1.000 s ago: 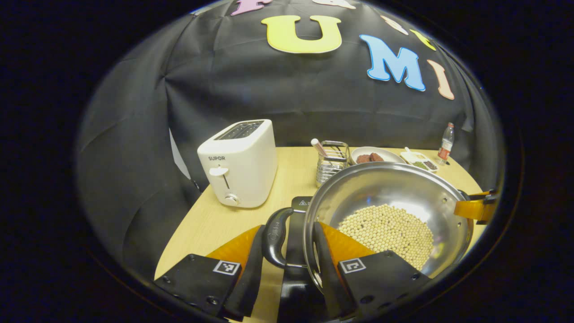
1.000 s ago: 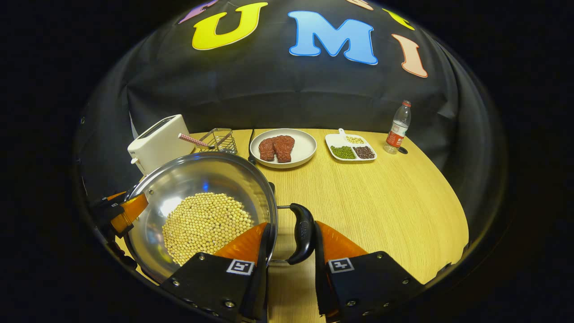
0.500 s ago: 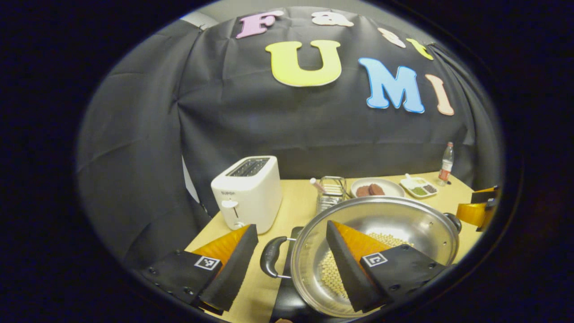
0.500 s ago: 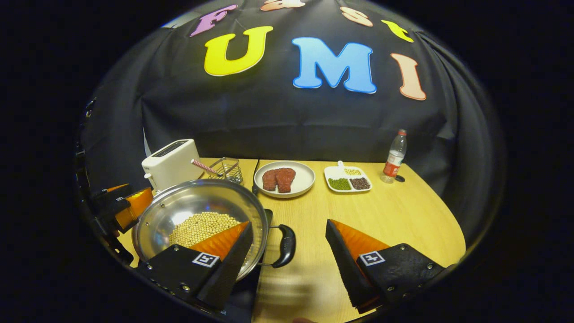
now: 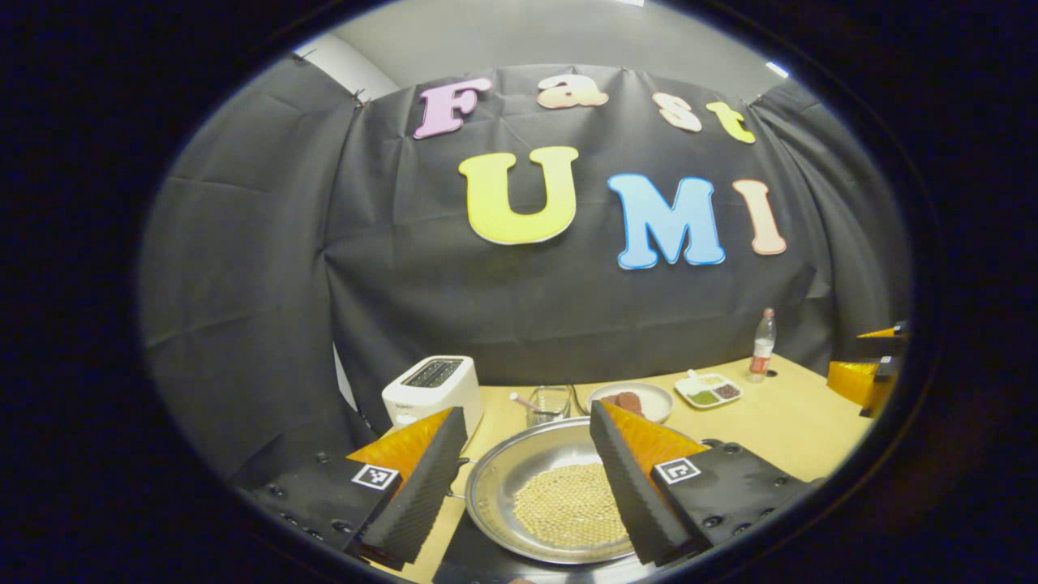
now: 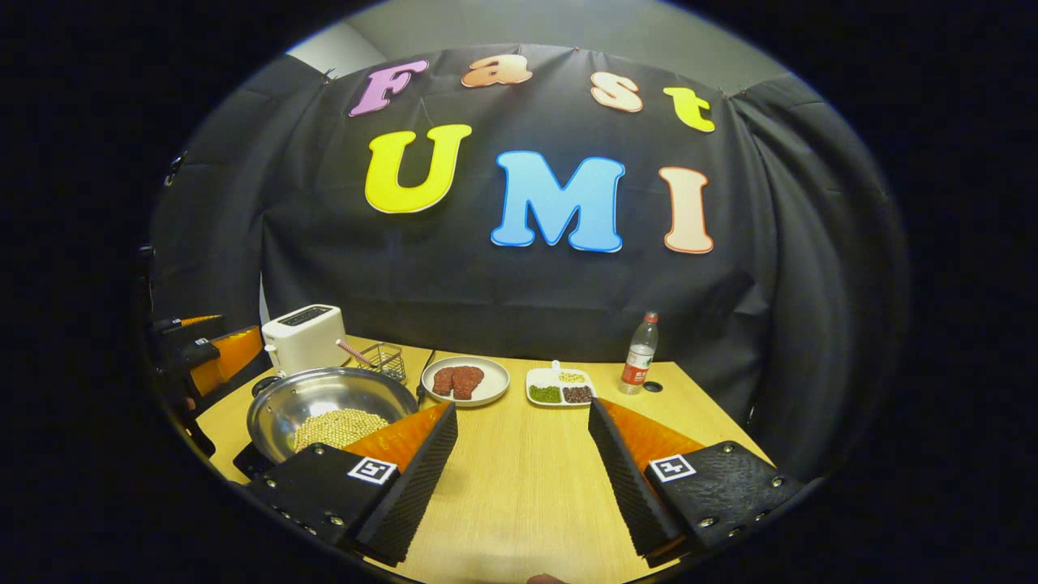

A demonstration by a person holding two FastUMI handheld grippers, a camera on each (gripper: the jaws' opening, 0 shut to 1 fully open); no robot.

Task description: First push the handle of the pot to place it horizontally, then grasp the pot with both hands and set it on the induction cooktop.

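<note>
The pot is seen sitting on the induction cooktop, low in the left gripper view, its bowl carrying a bed of pale beans. The left gripper is held above it with fingers spread wide and nothing between them. In the right gripper view the right gripper is likewise parted and empty, raised over bare desk, with the pot off to its left beside the toaster.

The placement looks done, so the risks are judged small but real. From the right gripper view the pot seems to overhang the dark cooktop edge; whether it is centred cannot be told, and an off-centre seat could let it slide if nudged. The left gripper hangs directly over the rim, so a careless drop or sweep could clip it and scatter beans. The wire rack and the plate of meat stand close behind, within reach of a shoved pot.
</note>
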